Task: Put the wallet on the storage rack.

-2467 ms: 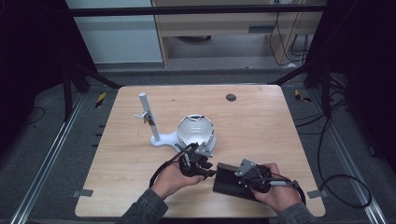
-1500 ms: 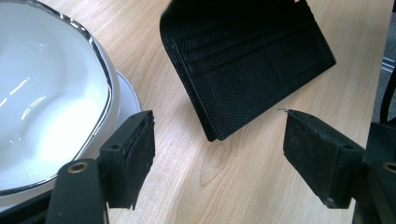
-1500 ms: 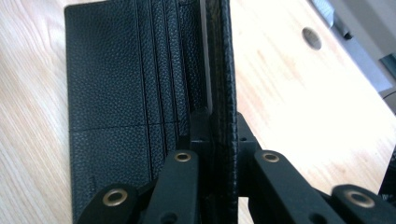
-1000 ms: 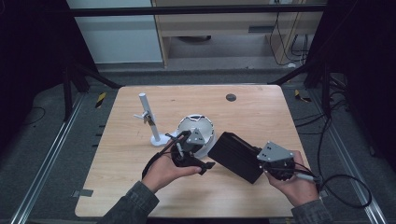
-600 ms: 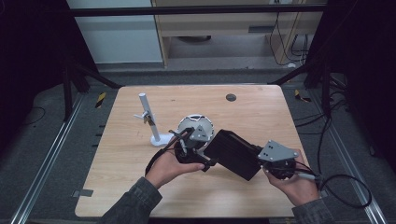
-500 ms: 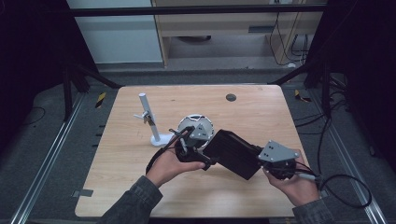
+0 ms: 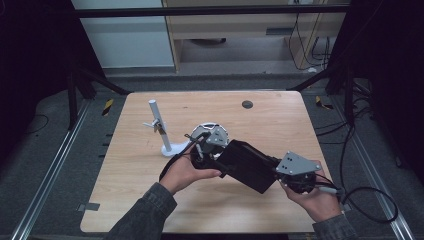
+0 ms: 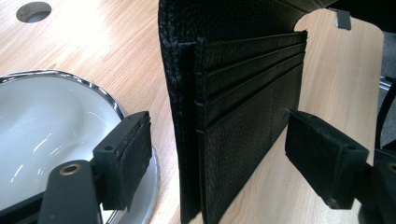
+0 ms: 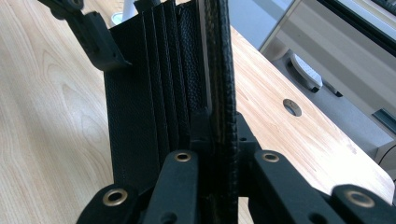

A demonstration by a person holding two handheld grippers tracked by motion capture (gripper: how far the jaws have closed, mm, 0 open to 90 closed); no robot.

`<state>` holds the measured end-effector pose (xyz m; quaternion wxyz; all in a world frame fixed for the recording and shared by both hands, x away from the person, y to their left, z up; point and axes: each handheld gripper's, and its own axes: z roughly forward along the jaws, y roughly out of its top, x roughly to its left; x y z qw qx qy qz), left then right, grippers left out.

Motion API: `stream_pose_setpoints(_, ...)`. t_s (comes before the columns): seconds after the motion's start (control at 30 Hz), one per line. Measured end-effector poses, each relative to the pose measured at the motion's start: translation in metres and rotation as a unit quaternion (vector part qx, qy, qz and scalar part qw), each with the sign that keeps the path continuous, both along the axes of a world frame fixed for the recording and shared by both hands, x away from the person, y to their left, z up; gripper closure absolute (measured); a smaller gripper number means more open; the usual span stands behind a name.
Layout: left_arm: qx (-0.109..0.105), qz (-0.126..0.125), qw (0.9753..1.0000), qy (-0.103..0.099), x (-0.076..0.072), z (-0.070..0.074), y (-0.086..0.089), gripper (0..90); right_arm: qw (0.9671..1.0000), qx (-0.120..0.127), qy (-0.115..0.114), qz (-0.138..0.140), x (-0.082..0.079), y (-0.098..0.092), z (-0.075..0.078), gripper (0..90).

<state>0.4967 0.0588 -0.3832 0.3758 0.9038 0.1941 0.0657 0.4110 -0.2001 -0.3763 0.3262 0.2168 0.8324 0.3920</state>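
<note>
In the high view we see a black wallet (image 7: 248,165) held above the wooden table (image 7: 280,125), spanning the space between the two hand-held grippers near the table's near edge. The right gripper (image 7: 287,172), carried in the person's right hand (image 7: 312,197) and topped by its grey three-cornered plate, meets the wallet's right end; in the right gripper view (image 9: 219,135) we see its jaws pressed together on the wallet's (image 9: 154,84) stitched edge, so the leather is pinched firmly between them and stands on edge, with the card-slot panel fanning away to the left. The left gripper (image 7: 202,152), held in the person's left hand (image 7: 187,172), sits at the wallet's left end. In the left gripper view (image 8: 219,149) we see its jaws spread wide, one on either side of the open wallet (image 8: 238,102), with clear space between each pad and the leather; the rows of card slots face the right-hand jaw. Beside the left-hand jaw in that view lies a white bowl (image 8: 51,130) with a bright metal rim, resting on the table; in the high view the same bowl (image 7: 212,131) lies just behind the left gripper. A white stand (image 7: 160,127) with an upright post rises just left of the bowl, and a small dark round hole (image 7: 247,104) marks the table's far side.
</note>
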Motion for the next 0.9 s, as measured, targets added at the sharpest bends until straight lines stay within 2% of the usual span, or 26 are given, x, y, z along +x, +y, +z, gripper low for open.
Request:
stream_pose_setpoints(0.27, -0.004, -0.005, 1.0, 0.007, 0.003, -0.002, -0.004, 25.6, 0.9999, 0.008, -0.005, 0.004, -0.001, -0.001, 0.001, 84.1)
stream_pose_setpoints(0.37, -0.008, -0.009, 0.9996, 0.026, 0.005, -0.001, -0.006, 30.5, 0.9999, 0.013, -0.007, 0.007, -0.002, -0.001, 0.002, 84.1)
stream_pose_setpoints(0.43, -0.005, -0.021, 0.9993, 0.031, 0.004, 0.001, -0.007, 44.8, 0.9998, 0.015, -0.01, 0.008, -0.002, -0.001, 0.002, 84.0)
stream_pose_setpoints(0.47, -0.004, -0.019, 0.9994, 0.028, 0.003, 0.003, -0.006, 53.2, 0.9998, 0.016, -0.01, 0.01, -0.002, -0.001, 0.001, 84.0)
stream_pose_setpoints(0.5, -0.004, -0.018, 0.9992, 0.036, 0.003, 0.006, -0.005, 60.2, 0.9998, 0.014, -0.008, 0.012, -0.002, -0.001, 0.0, 83.9)
stream_pose_setpoints(0.57, -0.026, -0.015, 0.9986, 0.043, 0.002, 0.012, -0.002, 73.4, 0.9998, 0.013, -0.007, 0.013, -0.002, -0.001, -0.002, 82.7)
stream_pose_setpoints(0.6, -0.034, -0.011, 0.9986, 0.039, 0.0, 0.016, -0.001, 78.8, 0.9998, 0.014, -0.006, 0.011, -0.002, -0.001, -0.004, 80.0)
stream_pose_setpoints(0.67, -0.012, -0.005, 0.9997, 0.021, -0.004, 0.023, -0.001, 79.7, 0.9998, 0.021, -0.002, 0.005, -0.001, -0.002, -0.007, 75.5)
stream_pose_setpoints(0.7, -0.002, -0.002, 0.9999, 0.017, -0.005, 0.026, -0.001, 80.0, 0.9994, 0.032, 0.008, 0.005, 0.0, -0.002, -0.01, 68.8)
stream_pose_setpoints(0.73, 0.002, 0.002, 0.9999, 0.015, -0.006, 0.029, -0.001, 80.0, 0.9994, 0.032, 0.008, 0.005, 0.0, -0.002, -0.01, 68.8)
stream_pose_setpoints(0.8, 0.014, 0.007, 0.9998, 0.009, -0.006, 0.035, 0.001, 80.0, 0.9995, 0.028, 0.014, -0.001, 0.0, 0.0, -0.013, 54.2)
stream_pose_setpoints(0.9, 0.027, 0.014, 0.9995, 0.003, -0.005, 0.045, 0.004, 79.9, 0.999, 0.034, 0.029, -0.002, 0.001, 0.002, -0.02, 41.7)
